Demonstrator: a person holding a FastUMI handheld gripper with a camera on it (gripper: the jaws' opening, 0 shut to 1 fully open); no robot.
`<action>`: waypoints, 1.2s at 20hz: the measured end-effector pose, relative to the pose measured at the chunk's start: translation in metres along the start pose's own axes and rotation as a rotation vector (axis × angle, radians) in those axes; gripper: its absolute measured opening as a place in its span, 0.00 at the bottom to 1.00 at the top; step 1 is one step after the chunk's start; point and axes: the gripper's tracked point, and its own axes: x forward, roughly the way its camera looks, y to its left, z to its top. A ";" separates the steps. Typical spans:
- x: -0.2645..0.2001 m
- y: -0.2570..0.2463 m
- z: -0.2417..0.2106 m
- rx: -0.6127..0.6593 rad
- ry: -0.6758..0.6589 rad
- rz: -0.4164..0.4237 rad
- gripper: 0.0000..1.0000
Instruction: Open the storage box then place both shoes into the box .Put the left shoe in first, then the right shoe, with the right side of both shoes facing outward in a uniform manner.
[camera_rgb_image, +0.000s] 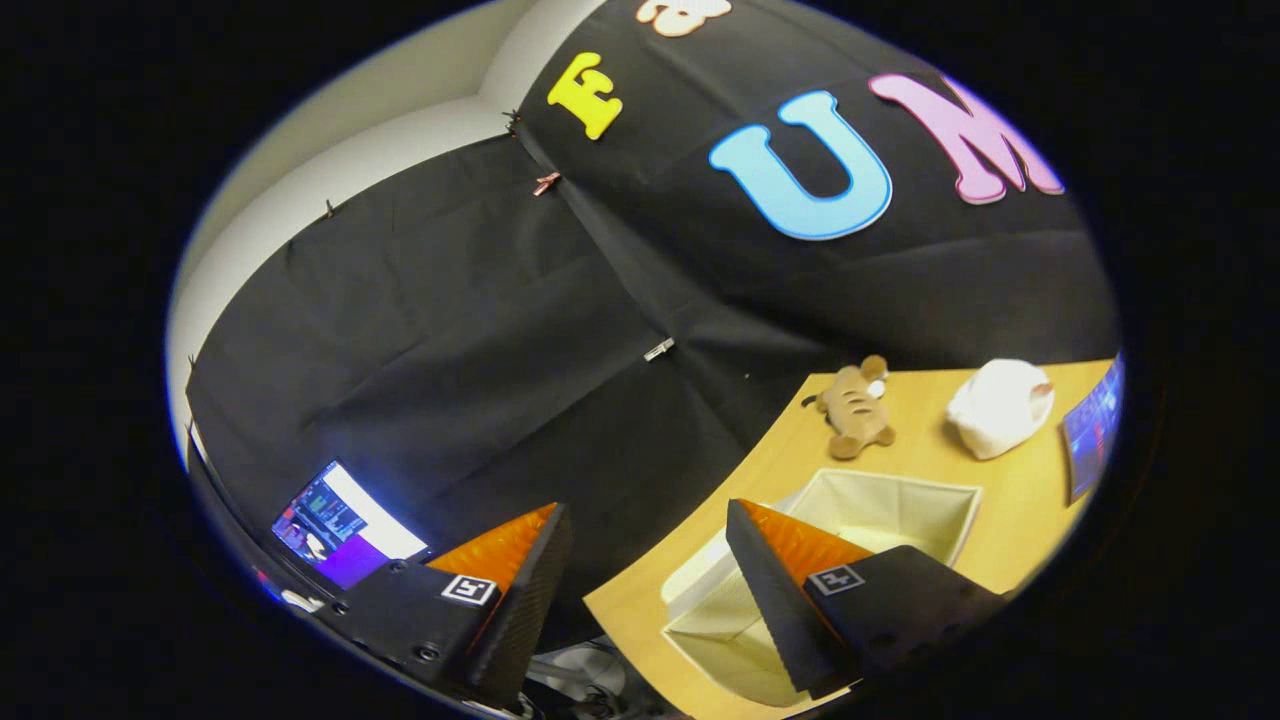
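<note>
Storage box (880, 505) seen open on counter (1010, 500), looks empty so far. Jaws of gripper (648, 540) spread wide, nothing held. No shoe boxed yet, so both placements reckoned left.

A recording booth: black cloth walls (480, 330), wooden table (1010, 500), lit monitor (340, 525).

We see the storage box (880, 510) standing open on the bench (1010, 500), partly behind one finger of the gripper (650, 590), whose jaws stand apart with nothing between them. Beyond the box lie a plush toy (855, 408) and, beside it, a cap (1000, 405).
</note>
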 end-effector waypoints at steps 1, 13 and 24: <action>-0.011 -0.008 0.004 -0.039 -0.011 -0.030 0.97; -0.182 -0.111 0.015 -0.247 -0.049 -0.442 0.98; -0.266 -0.231 -0.154 -0.197 0.300 -0.784 0.98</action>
